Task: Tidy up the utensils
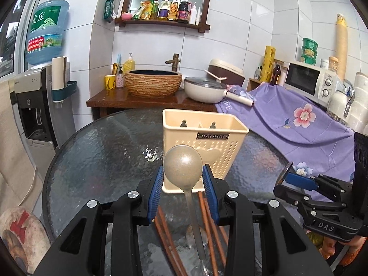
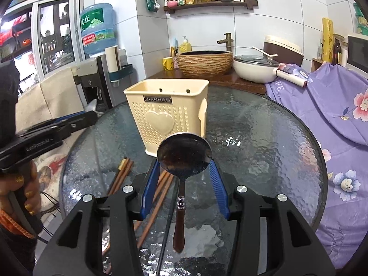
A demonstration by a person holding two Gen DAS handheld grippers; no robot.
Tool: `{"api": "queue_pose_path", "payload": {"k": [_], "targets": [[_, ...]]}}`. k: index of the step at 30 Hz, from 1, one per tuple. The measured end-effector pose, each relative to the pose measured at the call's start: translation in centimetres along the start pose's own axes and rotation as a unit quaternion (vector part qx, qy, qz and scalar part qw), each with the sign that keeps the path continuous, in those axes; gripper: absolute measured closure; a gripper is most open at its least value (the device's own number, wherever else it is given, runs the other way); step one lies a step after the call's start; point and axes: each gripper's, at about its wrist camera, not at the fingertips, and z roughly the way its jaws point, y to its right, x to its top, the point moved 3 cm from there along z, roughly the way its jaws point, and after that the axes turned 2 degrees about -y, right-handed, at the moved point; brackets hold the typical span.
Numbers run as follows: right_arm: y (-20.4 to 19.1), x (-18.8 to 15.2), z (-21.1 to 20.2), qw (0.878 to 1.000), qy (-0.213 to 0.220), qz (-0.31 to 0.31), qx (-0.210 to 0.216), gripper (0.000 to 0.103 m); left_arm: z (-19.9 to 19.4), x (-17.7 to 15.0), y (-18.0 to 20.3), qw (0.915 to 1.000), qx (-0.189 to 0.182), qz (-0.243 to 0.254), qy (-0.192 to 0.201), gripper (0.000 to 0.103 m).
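Observation:
A cream plastic utensil holder [image 1: 204, 142] stands on the round glass table [image 1: 103, 151]; it also shows in the right wrist view [image 2: 168, 112]. My left gripper [image 1: 183, 172] is shut on a grey metal spoon [image 1: 182, 168], bowl up between the blue pads, handle hanging down. My right gripper [image 2: 184, 161] is shut on a dark spoon [image 2: 184, 154] with a brown handle. Both are held just in front of the holder. Several brown chopsticks [image 1: 165, 232] lie on the table beneath; they also show in the right wrist view [image 2: 122, 172].
A purple flowered cloth [image 1: 299, 124] covers the counter on the right. A wooden stand with a woven basin [image 1: 153, 84] and a white pan [image 1: 204, 89] is behind the table. A water dispenser [image 1: 34, 105] stands at the left.

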Motion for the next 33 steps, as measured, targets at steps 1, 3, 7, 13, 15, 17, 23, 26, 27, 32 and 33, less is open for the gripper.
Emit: {"api": "queue_pose_path", "payload": {"k": [1,3,7,13,15,17,23,26,27,32,33], "targets": [[-0.1,0.4,-0.2,1.000,0.005,-0.001,0.003,0.058,0.0,0.3,0.0,1.0000,-0.002,-0.002,0.005,0.069],[-0.3,0.9,-0.4,1.000,0.013,-0.006,0.000,0.084,0.0,0.8,0.1,0.9999,-0.006,-0.007,0.014,0.069],[-0.8,1.9,-0.5,1.000,0.019,-0.015,0.007,0.098,0.3,1.8,0.2,0.9996,-0.014,-0.016,0.020,0.069],[-0.7,1.9,1.9,1.000,0.003,-0.004,0.017,0.096,0.7,1.4,-0.4,0.9997,-0.005,-0.019,0.018,0.068],[-1.2,1.4,3.4,0.999,-0.024,-0.018,0.033,0.081,0.7,1.2,-1.1,0.9996,0.001,-0.025,0.014,0.068],[-1.5,0.8,4.6,0.998,-0.034,-0.017,0.042,0.044,0.6,1.1,-1.9,0.9994,0.007,-0.032,0.013,0.068],[-1.5,-0.9,7.4,0.996,-0.083,-0.029,0.026,0.049,0.0,0.3,-3.1,0.9991,0.022,-0.035,0.012,0.068],[-2.5,-1.9,8.0,0.994,-0.093,-0.051,0.035,0.054,0.1,-0.1,-3.5,0.9989,0.020,-0.041,0.008,0.068],[-3.1,-2.0,8.3,0.993,-0.096,-0.061,0.041,0.054,0.2,-0.2,-3.7,0.9988,0.021,-0.044,0.008,0.068],[-6.0,-2.9,10.2,0.980,-0.144,-0.099,0.094,0.054,-0.5,-0.7,-4.8,0.9981,0.027,-0.055,0.009,0.068],[-6.2,-3.0,10.3,0.980,-0.150,-0.097,0.091,0.054,-0.7,-0.9,-5.1,0.9980,0.030,-0.056,0.009,0.068]]}}
